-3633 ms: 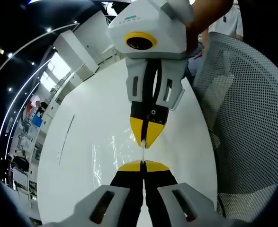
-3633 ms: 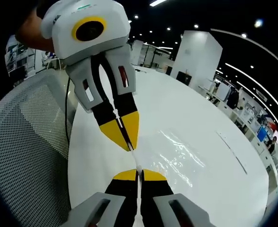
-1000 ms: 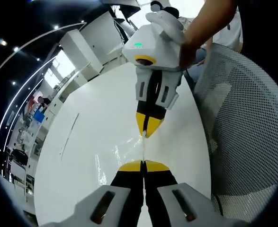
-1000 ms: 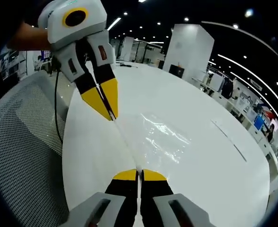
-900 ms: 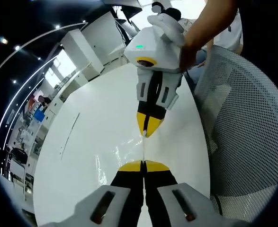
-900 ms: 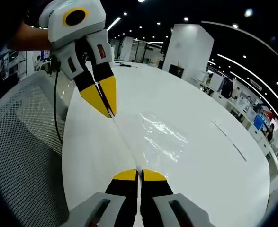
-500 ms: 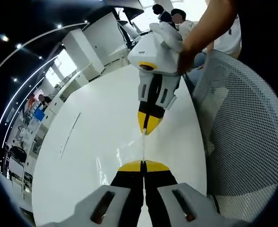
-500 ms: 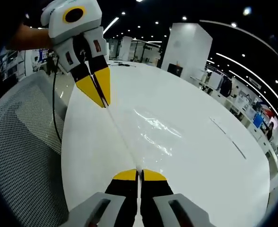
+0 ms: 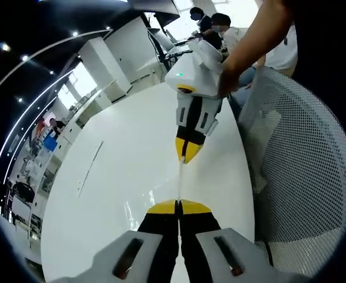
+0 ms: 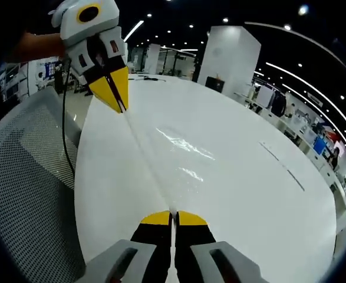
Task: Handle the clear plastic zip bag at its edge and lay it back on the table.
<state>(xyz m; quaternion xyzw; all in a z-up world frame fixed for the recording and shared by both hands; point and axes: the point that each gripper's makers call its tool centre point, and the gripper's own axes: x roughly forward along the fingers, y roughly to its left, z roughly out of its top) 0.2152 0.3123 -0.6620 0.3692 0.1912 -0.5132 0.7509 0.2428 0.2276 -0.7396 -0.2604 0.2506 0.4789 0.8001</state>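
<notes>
The clear plastic zip bag point(image 9: 154, 192) hangs stretched just over the white table point(image 9: 117, 147), its top edge pulled into a thin taut line. My left gripper point(image 9: 177, 204) is shut on the near end of that edge. My right gripper point(image 9: 184, 158) comes in from above, shut on the far end. In the right gripper view, the bag point(image 10: 181, 150) glints over the table point(image 10: 255, 194). There my right gripper point(image 10: 173, 216) pinches one end and my left gripper point(image 10: 121, 107), at upper left, pinches the other.
A grey mesh chair point(image 9: 305, 177) stands against the table's edge, also seen in the right gripper view as the chair point(image 10: 25, 177). A person's hand point(image 9: 243, 56) holds the right gripper. A faint line marks the table point(image 10: 282, 165). Desks and people sit far behind.
The two grippers have drawn apart, so the bag's edge between them is longer and tauter. Each gripper looks smaller and farther off in the other's view.
</notes>
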